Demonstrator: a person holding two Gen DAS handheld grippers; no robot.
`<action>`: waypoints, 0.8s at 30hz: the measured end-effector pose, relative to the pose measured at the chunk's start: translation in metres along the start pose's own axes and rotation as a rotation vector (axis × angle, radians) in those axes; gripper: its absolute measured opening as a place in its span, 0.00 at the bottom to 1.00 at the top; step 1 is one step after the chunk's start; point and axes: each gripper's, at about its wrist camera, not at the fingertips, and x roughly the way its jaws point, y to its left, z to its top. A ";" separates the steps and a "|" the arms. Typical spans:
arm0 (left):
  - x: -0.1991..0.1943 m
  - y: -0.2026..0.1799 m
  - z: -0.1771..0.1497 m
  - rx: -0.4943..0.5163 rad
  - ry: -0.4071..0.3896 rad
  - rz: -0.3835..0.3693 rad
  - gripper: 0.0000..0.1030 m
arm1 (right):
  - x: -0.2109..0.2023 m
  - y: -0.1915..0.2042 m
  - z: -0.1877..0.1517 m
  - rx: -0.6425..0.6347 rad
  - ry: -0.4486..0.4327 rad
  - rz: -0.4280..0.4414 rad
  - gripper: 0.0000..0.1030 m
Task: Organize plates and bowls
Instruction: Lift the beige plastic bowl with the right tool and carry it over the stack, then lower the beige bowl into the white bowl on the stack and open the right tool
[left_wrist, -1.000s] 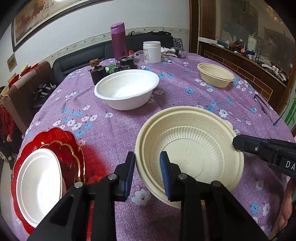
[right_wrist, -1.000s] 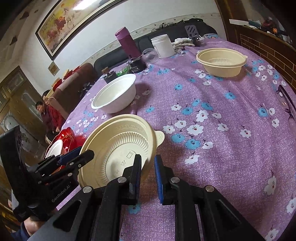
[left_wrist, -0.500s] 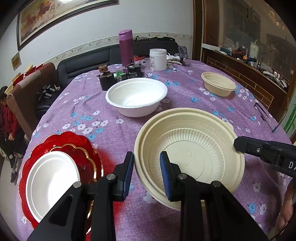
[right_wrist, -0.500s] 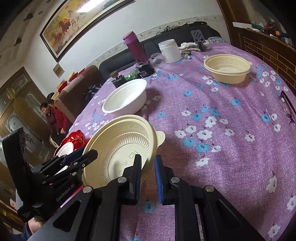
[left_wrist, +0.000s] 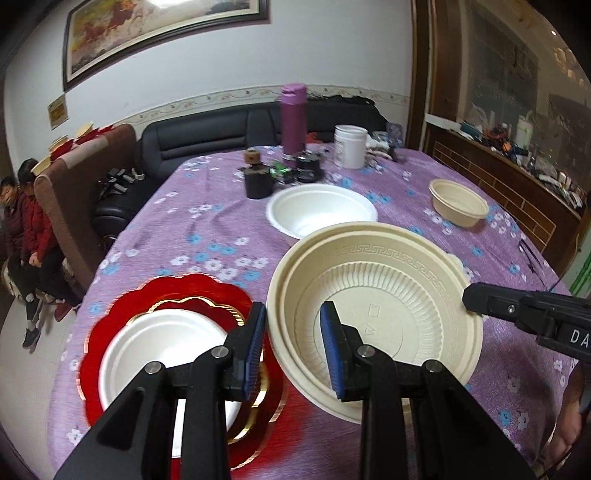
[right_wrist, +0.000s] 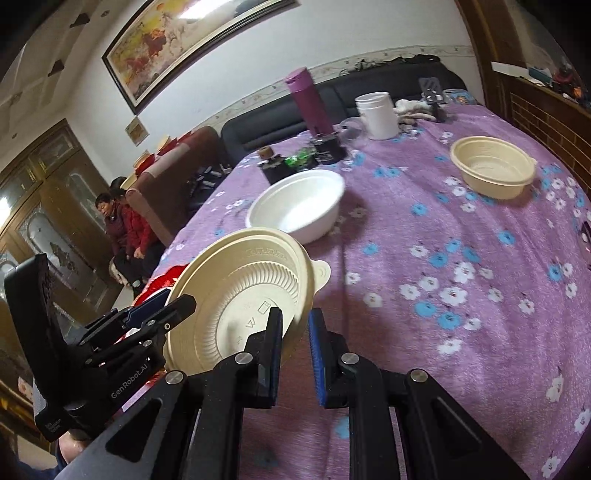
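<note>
Two nested cream bowls (left_wrist: 373, 310) hang tilted above the purple flowered table (left_wrist: 207, 229), held from both sides. My left gripper (left_wrist: 293, 350) is shut on their near-left rim, one blue pad inside and one outside. My right gripper (right_wrist: 295, 354) is shut on the opposite rim of the cream bowls (right_wrist: 240, 295). In the left wrist view the right gripper (left_wrist: 467, 299) grips the bowls' right edge. In the right wrist view the left gripper (right_wrist: 181, 306) clamps their left edge. A white plate (left_wrist: 162, 350) lies on stacked red plates (left_wrist: 110, 332) below left.
A large white bowl (left_wrist: 321, 214) stands mid-table and a smaller cream bowl (left_wrist: 458, 206) at far right. A purple flask (left_wrist: 293, 122), a white jar (left_wrist: 349, 146) and small dark items crowd the far edge. Two people (left_wrist: 26, 229) sit left of the table by a brown chair.
Both grippers have risen with the cream bowls, which now hang higher above the cloth. The red plate stack has come further into the left wrist view.
</note>
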 end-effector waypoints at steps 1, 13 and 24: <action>-0.003 0.006 0.000 -0.009 -0.005 0.009 0.27 | 0.002 0.005 0.002 -0.006 0.006 0.011 0.16; -0.028 0.070 -0.007 -0.105 -0.025 0.100 0.29 | 0.035 0.063 0.014 -0.065 0.061 0.101 0.16; -0.034 0.123 -0.018 -0.179 -0.006 0.178 0.29 | 0.087 0.115 0.012 -0.103 0.162 0.162 0.16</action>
